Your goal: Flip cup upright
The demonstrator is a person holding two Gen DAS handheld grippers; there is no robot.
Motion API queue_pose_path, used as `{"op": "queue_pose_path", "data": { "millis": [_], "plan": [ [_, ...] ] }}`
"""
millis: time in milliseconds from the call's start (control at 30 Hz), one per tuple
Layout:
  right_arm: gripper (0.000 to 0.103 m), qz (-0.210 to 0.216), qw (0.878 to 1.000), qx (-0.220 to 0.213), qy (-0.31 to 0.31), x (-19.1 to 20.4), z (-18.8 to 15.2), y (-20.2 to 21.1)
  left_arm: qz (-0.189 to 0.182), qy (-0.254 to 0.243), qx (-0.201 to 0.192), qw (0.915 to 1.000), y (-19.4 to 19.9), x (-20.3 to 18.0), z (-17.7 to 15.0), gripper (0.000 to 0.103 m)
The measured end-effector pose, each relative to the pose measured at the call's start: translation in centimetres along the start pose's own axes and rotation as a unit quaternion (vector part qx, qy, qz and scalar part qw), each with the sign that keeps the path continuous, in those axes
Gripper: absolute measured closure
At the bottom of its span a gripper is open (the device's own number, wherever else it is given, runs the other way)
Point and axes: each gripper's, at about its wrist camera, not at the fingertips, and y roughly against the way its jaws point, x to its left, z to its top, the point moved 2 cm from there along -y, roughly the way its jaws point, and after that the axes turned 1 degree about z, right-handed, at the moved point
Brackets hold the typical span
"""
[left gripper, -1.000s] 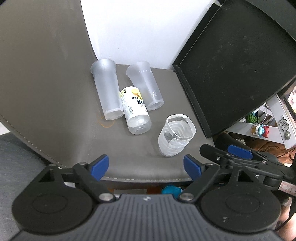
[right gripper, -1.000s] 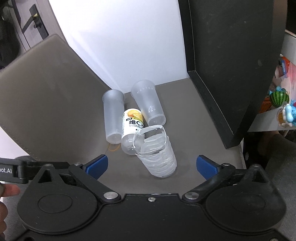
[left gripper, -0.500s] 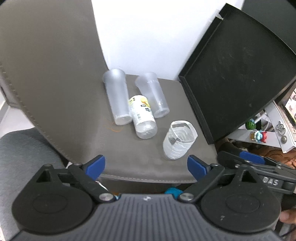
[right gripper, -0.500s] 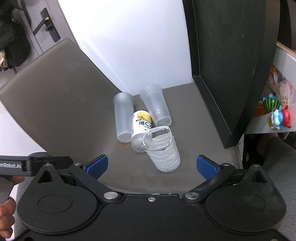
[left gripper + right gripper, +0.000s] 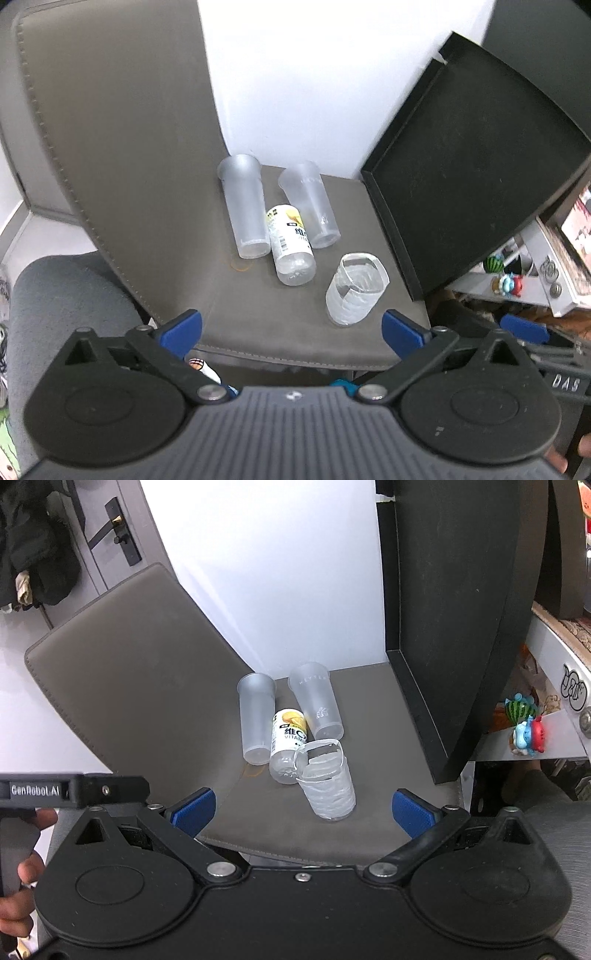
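Observation:
On the grey chair seat (image 5: 280, 332) stand two tall frosted cups (image 5: 245, 210) (image 5: 310, 205), both mouth up, with a clear bottle with a yellow label (image 5: 291, 243) between them. A short clear ribbed cup (image 5: 356, 288) stands upright in front of them, nearest the seat's front edge; it also shows in the right wrist view (image 5: 327, 779). My left gripper (image 5: 290, 328) is open and empty, back from the seat's front edge. My right gripper (image 5: 301, 808) is open and empty, also over the front edge.
The chair's grey backrest (image 5: 110, 147) rises on the left. A black tray (image 5: 472, 177) leans upright at the seat's right side. A white wall is behind. A shelf with small toys (image 5: 524, 723) stands to the right. A door with a handle (image 5: 118, 528) is far left.
Both grippers have drawn back and up from the seat, so the cups look smaller and farther. The cups and the bottle have not moved.

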Motion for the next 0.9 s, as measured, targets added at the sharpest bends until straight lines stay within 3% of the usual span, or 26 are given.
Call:
{"op": "queue_pose_path", "data": {
  "millis": [100, 900],
  "plan": [
    [0.000, 0.004, 1.000, 0.001, 0.003, 0.1, -0.1, 0.1, 0.019, -0.004, -0.007, 0.9998, 0.3, -0.1, -0.1, 0.000],
    [0.000, 0.012, 1.000, 0.014, 0.021, 0.8, -1.0, 1.5, -0.012, -0.032, -0.001, 0.9994, 1.0, 0.0, -2.3, 0.000]
  ]
}}
